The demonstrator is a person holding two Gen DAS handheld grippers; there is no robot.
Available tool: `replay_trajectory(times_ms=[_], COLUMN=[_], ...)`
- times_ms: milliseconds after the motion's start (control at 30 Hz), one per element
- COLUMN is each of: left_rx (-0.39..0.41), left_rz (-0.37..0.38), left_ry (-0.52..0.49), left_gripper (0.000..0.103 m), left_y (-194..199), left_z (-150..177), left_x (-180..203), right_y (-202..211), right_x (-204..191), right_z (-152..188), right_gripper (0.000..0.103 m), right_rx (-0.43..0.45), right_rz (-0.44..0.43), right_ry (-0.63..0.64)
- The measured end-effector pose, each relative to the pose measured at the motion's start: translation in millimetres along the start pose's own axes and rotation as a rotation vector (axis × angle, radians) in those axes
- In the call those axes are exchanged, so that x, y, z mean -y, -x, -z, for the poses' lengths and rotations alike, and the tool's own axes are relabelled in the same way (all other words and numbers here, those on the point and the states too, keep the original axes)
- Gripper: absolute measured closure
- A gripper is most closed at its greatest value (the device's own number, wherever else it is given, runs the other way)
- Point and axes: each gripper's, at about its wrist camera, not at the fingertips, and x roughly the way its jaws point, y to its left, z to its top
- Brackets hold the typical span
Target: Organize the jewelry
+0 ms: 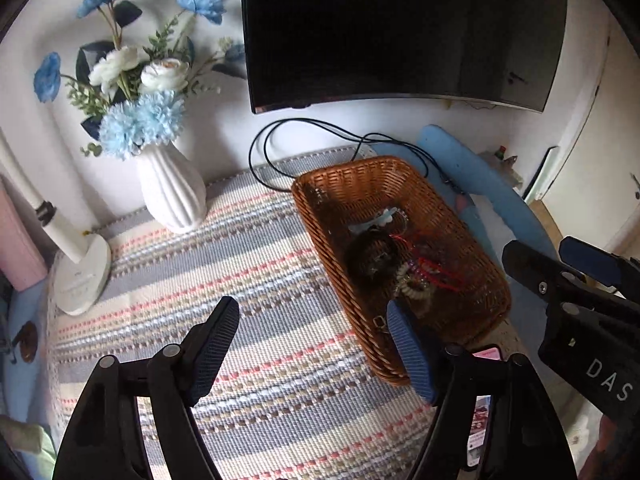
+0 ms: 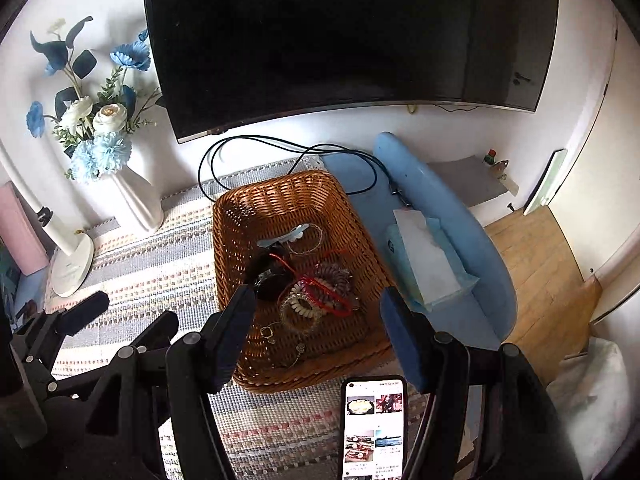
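Note:
A brown wicker basket [image 2: 280, 184] stands on a striped woven mat [image 2: 160, 264]. Inside it lie a black scrunchie [image 2: 272, 276], a red cord bracelet [image 2: 324, 292], a cream coiled band [image 2: 300, 308], a purple coiled band [image 2: 336, 276], a white clip [image 2: 288, 236] and small metal pieces [image 2: 268, 332]. My right gripper [image 2: 318, 320] hangs open above the basket's near half, holding nothing. My left gripper [image 1: 312, 344] is open over the mat, left of the basket [image 1: 348, 168], with nothing between its fingers. In the left wrist view the right gripper [image 1: 558, 256] shows at the right edge.
A white vase of blue and white flowers [image 1: 172, 192] and a white lamp base [image 1: 80, 276] stand at the mat's back left. A dark screen [image 2: 352, 40] hangs behind, with a black cable [image 2: 288, 146] below it. A lit phone [image 2: 374, 428] lies in front of the basket, a tissue pack [image 2: 428, 264] to its right.

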Motion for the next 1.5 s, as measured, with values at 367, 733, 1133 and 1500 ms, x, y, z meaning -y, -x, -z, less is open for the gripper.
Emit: replay_trajectory(times_ms=[367,733,1133,1500], left_rx=[0.028,-0.032,-0.053,-0.067], left_rz=[0.060,0.059,0.061,0.064], left_ry=[0.017,0.018,0.027,0.049], left_gripper=[0.023,0.023,0.023,0.023], left_y=[5,-9,-13,-17], left_z=[3,5,4,5], left_x=[1,6,4,2], right_y=[-7,-10,-7,-14], right_x=[-2,2,-1,7], right_z=[8,14,12,11], right_gripper=[0.035,0.035,0.035,0.035], right_rx=[-0.023,-0.040,-0.031,-0.054], right_rz=[-0.063,-0.068,-0.071,-0.086], right_ry=[-0.048,-0.083,-0.068,-0.105])
